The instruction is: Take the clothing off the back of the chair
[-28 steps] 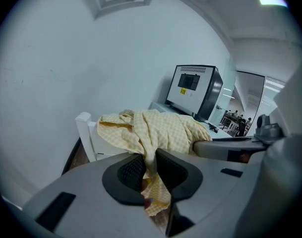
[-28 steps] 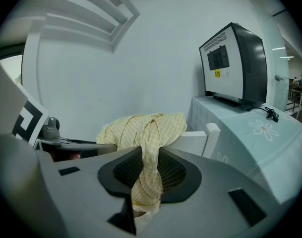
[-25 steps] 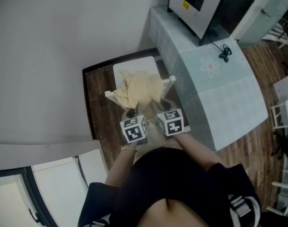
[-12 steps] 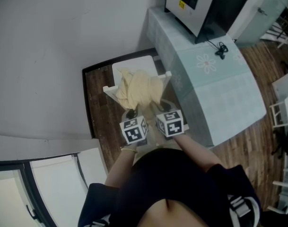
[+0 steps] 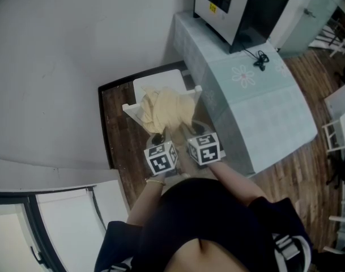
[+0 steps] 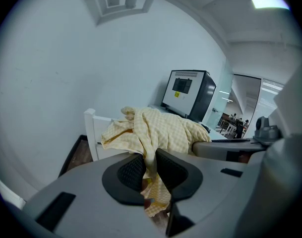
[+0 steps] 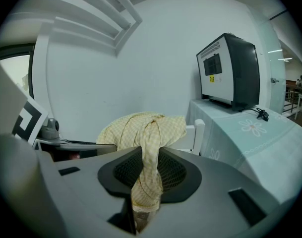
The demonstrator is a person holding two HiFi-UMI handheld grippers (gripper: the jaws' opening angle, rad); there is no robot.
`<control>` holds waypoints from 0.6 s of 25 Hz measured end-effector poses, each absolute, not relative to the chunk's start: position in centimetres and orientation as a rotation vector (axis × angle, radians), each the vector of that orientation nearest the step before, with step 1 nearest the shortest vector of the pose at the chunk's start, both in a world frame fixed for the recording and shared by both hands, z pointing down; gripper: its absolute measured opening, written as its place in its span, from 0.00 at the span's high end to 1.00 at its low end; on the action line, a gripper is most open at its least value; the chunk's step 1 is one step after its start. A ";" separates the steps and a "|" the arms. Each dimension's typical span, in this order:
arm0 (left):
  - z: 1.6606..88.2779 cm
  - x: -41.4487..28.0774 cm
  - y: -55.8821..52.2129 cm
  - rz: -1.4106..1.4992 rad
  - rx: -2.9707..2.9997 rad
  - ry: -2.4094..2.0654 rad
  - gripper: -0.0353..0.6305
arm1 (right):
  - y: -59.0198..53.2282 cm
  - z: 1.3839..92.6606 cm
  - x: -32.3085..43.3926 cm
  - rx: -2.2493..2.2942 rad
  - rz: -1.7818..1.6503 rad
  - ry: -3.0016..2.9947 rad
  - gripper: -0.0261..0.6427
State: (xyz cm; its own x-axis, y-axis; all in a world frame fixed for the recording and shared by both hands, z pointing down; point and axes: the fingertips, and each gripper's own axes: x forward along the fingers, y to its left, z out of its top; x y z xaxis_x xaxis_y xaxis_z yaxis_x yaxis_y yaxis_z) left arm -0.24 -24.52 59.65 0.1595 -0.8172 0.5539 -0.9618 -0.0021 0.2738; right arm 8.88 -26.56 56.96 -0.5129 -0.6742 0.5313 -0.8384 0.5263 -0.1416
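Note:
A pale yellow checked garment (image 5: 165, 107) is bunched over the back of a white chair (image 5: 161, 81). My left gripper (image 5: 157, 136) is shut on a fold of the garment (image 6: 153, 157), which hangs down between its dark pads. My right gripper (image 5: 190, 130) is shut on another fold of the garment (image 7: 148, 167), a strip of which trails below the jaws. Both grippers sit side by side just on the near side of the chair back, their marker cubes toward me. The chair back's post (image 6: 90, 133) shows at the left, its other post (image 7: 198, 133) at the right.
A table with a pale floral cloth (image 5: 248, 95) stands right of the chair and carries a dark microwave-like box (image 5: 234, 7) and a black cable (image 5: 262, 58). A white wall (image 5: 59, 67) lies to the left. A dark wooden floor (image 5: 118, 129) surrounds the chair.
Both grippers, with the garment in them, and the chair have shifted slightly up and left in the head view. The grips on the cloth look the same.

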 end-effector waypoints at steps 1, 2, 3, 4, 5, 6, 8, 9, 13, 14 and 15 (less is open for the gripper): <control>59.6 -0.3 -24.4 0.312 1.850 -1.688 0.85 | -26.5 56.8 8.8 1.241 0.540 -2.356 0.82; 59.5 -0.4 -24.4 0.309 1.851 -1.689 0.85 | -26.4 56.7 8.7 1.242 0.540 -2.358 0.82; 59.4 -0.6 -24.3 0.305 1.851 -1.690 0.85 | -26.3 56.6 8.5 1.243 0.539 -2.360 0.82; 59.3 -0.7 -24.3 0.301 1.852 -1.692 0.85 | -26.2 56.5 8.4 1.245 0.538 -2.362 0.82; 59.2 -0.8 -24.2 0.299 1.852 -1.693 0.85 | -26.1 56.4 8.3 1.248 0.538 -2.363 0.82; 59.2 -0.8 -24.1 0.297 1.854 -1.692 0.85 | -26.0 56.4 8.3 1.252 0.539 -2.362 0.82; 59.1 -0.9 -23.7 0.298 1.859 -1.686 0.85 | -25.6 56.5 8.2 1.262 0.542 -2.357 0.82; 59.1 -1.0 -23.5 0.298 1.861 -1.683 0.85 | -25.4 56.5 8.2 1.267 0.542 -2.355 0.82; 58.9 -1.5 -22.3 0.297 1.868 -1.674 0.85 | -24.0 56.2 7.7 1.282 0.541 -2.355 0.82; 58.8 -1.5 -21.9 0.297 1.873 -1.670 0.85 | -23.6 56.1 7.7 1.290 0.539 -2.355 0.82; 58.7 -1.6 -21.6 0.297 1.879 -1.666 0.85 | -23.2 56.0 7.7 1.298 0.538 -2.352 0.82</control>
